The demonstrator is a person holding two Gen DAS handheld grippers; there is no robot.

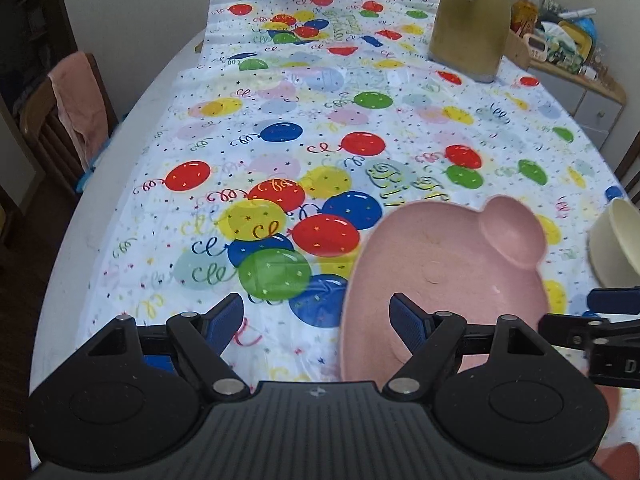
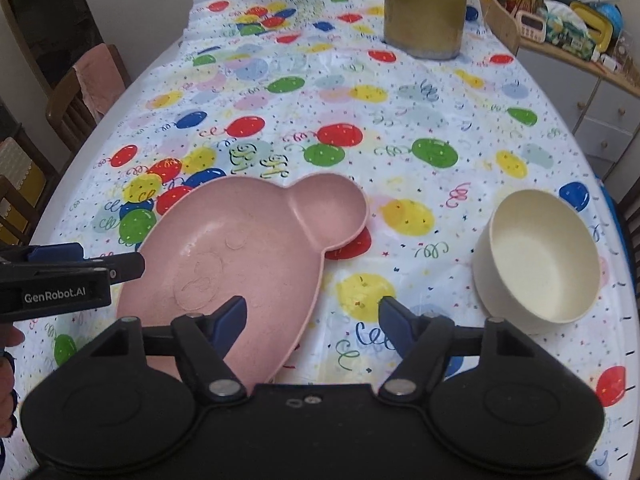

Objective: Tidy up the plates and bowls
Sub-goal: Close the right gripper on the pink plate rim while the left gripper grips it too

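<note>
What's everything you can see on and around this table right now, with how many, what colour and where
Plate: one, pink, ear-shaped side compartment, near middle of the table.
Bowl: one, cream, upright, to the plate's right, apart from it.
Tablecloth: one, white with coloured balloons, covers the table.
Jug: one, gold, far end of the table.
Chair: one, brown wood, pink towel on its back, left of the table.
Sideboard: one, pale with a wooden top, cluttered, far right.
Left gripper: black, blue pads, open, over the plate's left rim.
Right gripper: black, blue pads, open, straddling the plate's right rim.
</note>
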